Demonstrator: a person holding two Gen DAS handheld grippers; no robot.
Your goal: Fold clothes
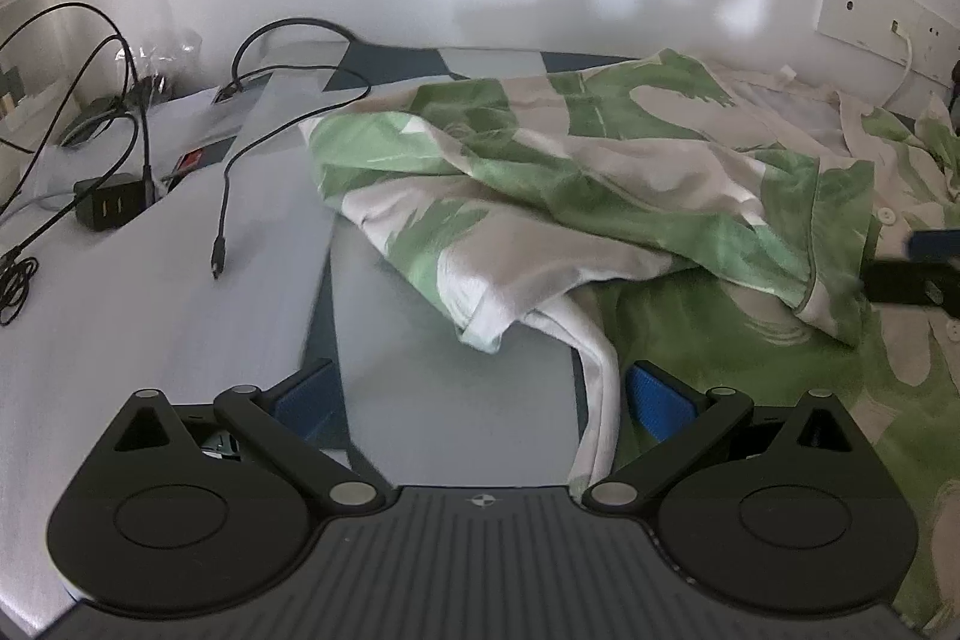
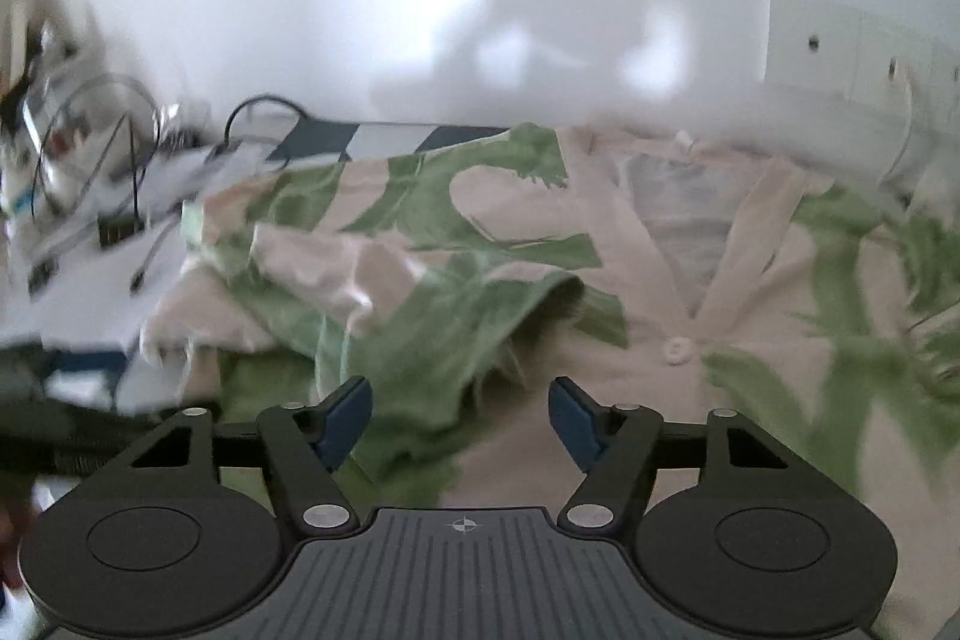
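A white shirt with a green leaf print [image 1: 600,172] lies spread on the bed, with one sleeve folded over its body. My left gripper [image 1: 480,400] hovers wide open at the shirt's left hem, with a white edge of cloth [image 1: 600,400] between its blue pads and nothing pinched. The right gripper [image 1: 912,268] shows at the far right of the left wrist view, above the button placket. In the right wrist view my right gripper [image 2: 459,421] is open over the folded sleeve [image 2: 420,340], near the collar [image 2: 708,244] and a white button [image 2: 677,349].
The bedsheet [image 1: 180,316] is grey-blue with dark blue blocks. Black cables [image 1: 222,220] and a black charger [image 1: 108,205] lie at the left, beside clutter. A white wall runs behind the bed, with a socket plate [image 1: 876,10] and a white cord at the right.
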